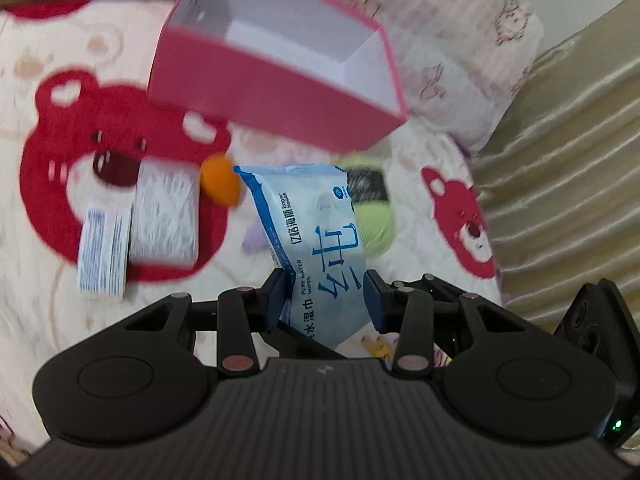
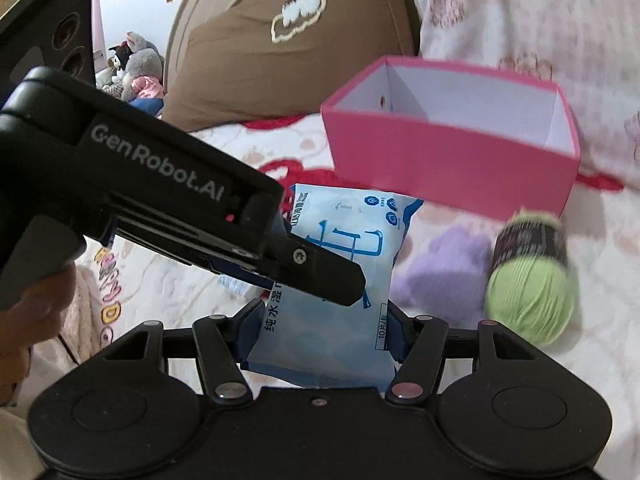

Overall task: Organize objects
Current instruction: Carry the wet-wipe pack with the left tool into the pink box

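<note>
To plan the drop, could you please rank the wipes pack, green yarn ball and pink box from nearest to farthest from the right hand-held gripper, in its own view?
1. Wipes pack, between its fingers.
2. Green yarn ball, right.
3. Pink box, beyond, upper right.

My two views are bright with soft, even light and I see no hard shadows, only a faint shine on the gold curtain (image 1: 560, 152) at the right edge. The pink box (image 1: 276, 64), the green yarn ball (image 2: 530, 280) and the white packs (image 1: 136, 228) look smeared with blur, while the blue wipes pack (image 1: 320, 248) close to me looks sharp. Both views bend round at the edges and go dark in the corners.
</note>
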Available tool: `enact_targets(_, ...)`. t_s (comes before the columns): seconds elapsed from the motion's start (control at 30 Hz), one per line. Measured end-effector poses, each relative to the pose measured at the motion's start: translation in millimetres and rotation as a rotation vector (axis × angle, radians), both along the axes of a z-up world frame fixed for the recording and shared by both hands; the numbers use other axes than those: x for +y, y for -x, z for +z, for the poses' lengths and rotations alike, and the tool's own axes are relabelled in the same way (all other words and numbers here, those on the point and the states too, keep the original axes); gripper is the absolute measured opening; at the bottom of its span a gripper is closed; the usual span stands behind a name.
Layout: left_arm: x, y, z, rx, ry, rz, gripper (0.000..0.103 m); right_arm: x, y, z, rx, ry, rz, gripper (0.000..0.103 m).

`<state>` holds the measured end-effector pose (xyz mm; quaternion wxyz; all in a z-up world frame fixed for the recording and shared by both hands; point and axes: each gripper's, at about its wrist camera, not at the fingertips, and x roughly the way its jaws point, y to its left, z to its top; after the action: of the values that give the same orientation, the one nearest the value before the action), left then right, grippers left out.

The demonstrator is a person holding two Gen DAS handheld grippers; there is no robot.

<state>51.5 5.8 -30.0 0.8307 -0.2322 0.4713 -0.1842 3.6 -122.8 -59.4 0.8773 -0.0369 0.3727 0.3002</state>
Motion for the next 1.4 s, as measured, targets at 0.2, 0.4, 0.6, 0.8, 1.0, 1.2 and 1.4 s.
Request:
enact_targets(0.2, -0.4, -17.8, 33.1, -0.035, -0.008, -0.039, 0.040, 1.0, -13.0, 31.2, -0.050, -0.029, -0.042, 0.066)
enact_targets(0.4, -8.3, -37.6, 59.6, -0.062, -0.007, -0.056, 0.040, -7.9, -37.7, 59.7, -0.041, -0.042, -0.062, 0.064)
enact_targets(0.6, -10.9, -57.5, 77.7, -0.042, 0.048, -0.059, 0.040, -14.6, -62.2, 80.0, -0.046, -0.033, -0.070, 0.064)
enact_targets(0.8, -6.0, -82.6, 88.1, -0.002, 0.091, -0.066, 0.040, -15.2, -71.3, 97.3, -0.070, 0.003, -0.063, 0.064)
enact_targets(1.0, -11.7, -107.9, 101.9, -0.030, 0.046, -0.093, 0.040, -12.9, -91.7, 106.0, -0.071, -0.001, -0.069, 0.063)
enact_targets(1.2, -19.5, -140.6, 111.0, -0.065, -0.001, -0.103, 0.040, -12.6, -127.0, 117.9, -0.044, -0.003, -0.086, 0.063)
enact_targets(1.4, -30.3, -181.5, 107.7, -0.069, -0.011, -0.123, 0.040, -16.7, -165.3, 122.4, -0.039, 0.034, -0.114, 0.063)
